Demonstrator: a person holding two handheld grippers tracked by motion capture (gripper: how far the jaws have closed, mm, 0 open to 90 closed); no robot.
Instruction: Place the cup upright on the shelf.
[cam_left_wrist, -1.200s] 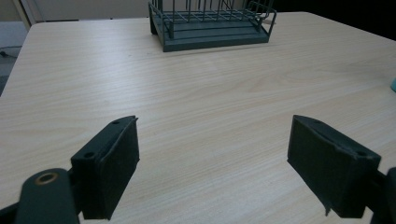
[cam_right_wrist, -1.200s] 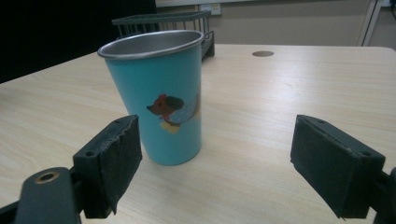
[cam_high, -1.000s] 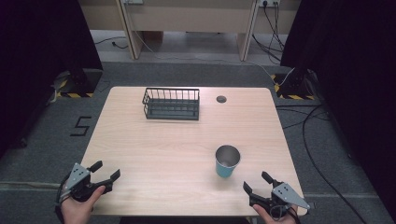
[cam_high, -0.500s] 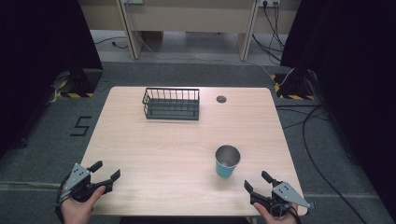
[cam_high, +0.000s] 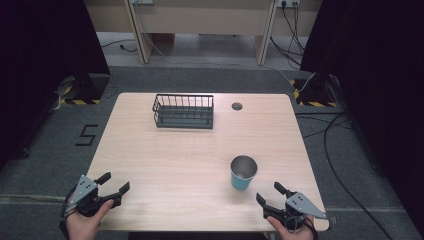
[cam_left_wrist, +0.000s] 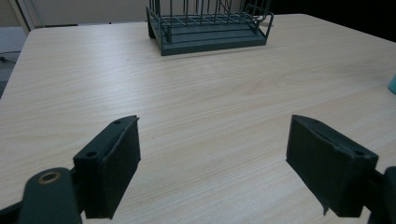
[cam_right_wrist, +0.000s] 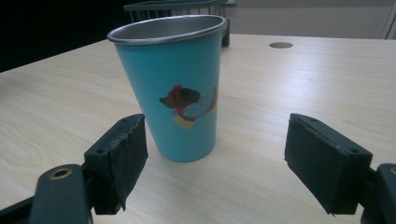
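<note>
The right tool (cam_high: 271, 194) sat low at the near right corner of the bench (cam_high: 165, 150), held in a hand (cam_high: 285, 227), its jaws spread wide with nothing between them. Through the right gripper view, those two black pads (cam_right_wrist: 119, 158) framed the cup (cam_right_wrist: 175, 88) standing just ahead, upright on the wood, apart from both pads and a little left of the gap's middle. It was a teal cup with a bare metal rim and a small cartoon dog printed on its side. From above, the cup (cam_high: 243, 172) stood just beyond and slightly left of the right tool, on the right half of the bench.

Over at the near left corner, the left tool (cam_high: 114, 184) was also spread open and empty, gripped by the other hand (cam_high: 85, 222), its pads (cam_left_wrist: 112, 163) hovering over bare wood in the left gripper view.

Farther out, a dark wire basket (cam_high: 183, 111) sat toward the far edge, well apart from the cup, and a small round cable hole (cam_high: 236, 106) lay just to the basket's right.
</note>
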